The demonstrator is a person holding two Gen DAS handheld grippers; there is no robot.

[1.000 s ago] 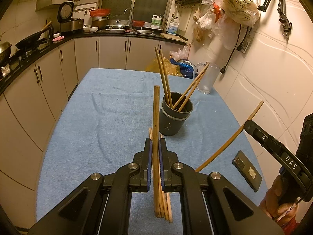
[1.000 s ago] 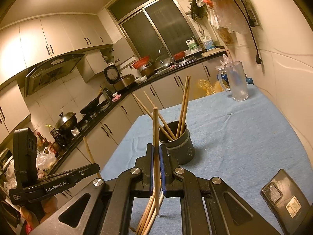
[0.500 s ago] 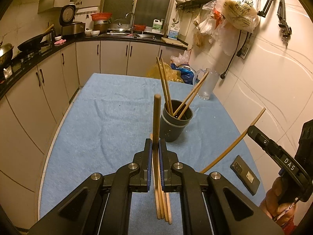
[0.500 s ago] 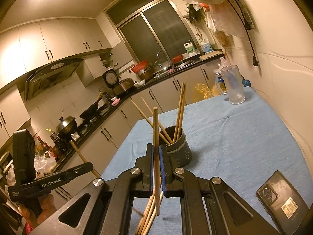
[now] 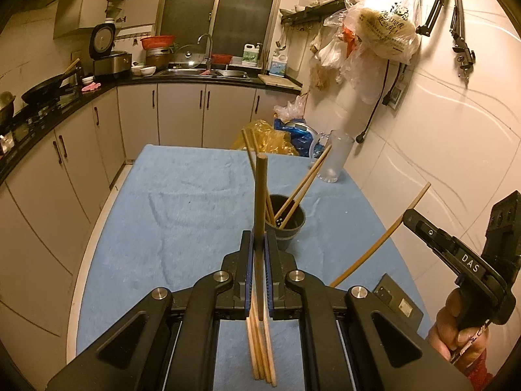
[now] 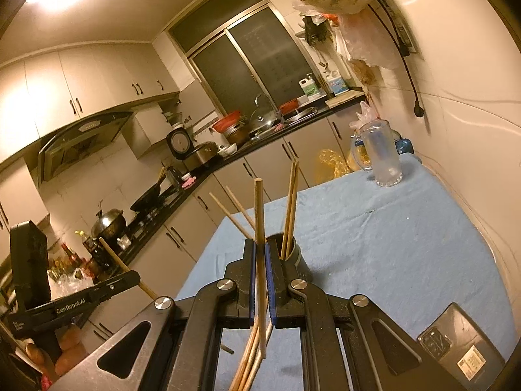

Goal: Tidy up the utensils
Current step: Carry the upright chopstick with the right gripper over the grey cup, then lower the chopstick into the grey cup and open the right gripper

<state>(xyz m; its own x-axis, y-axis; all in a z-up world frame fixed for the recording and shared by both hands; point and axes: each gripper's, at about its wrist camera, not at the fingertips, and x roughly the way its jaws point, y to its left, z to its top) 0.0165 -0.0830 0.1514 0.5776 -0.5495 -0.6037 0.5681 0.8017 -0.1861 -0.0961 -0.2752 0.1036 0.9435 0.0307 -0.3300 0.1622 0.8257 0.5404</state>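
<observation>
My left gripper [image 5: 259, 244] pinches one chopstick [image 5: 260, 195] upright; my right gripper [image 6: 259, 254] pinches another chopstick [image 6: 259, 228]. Only the left view shows my right hand [image 5: 456, 322] at the right edge; only the right view shows the range hood [image 6: 81, 143]. The dark holder [image 5: 286, 224] with four chopsticks stands mid-table on the blue cloth [image 5: 162, 211], loose chopsticks [image 5: 260, 352] lying near me. Since a second ago both held sticks have risen, and the holder sits lower in both views.
</observation>
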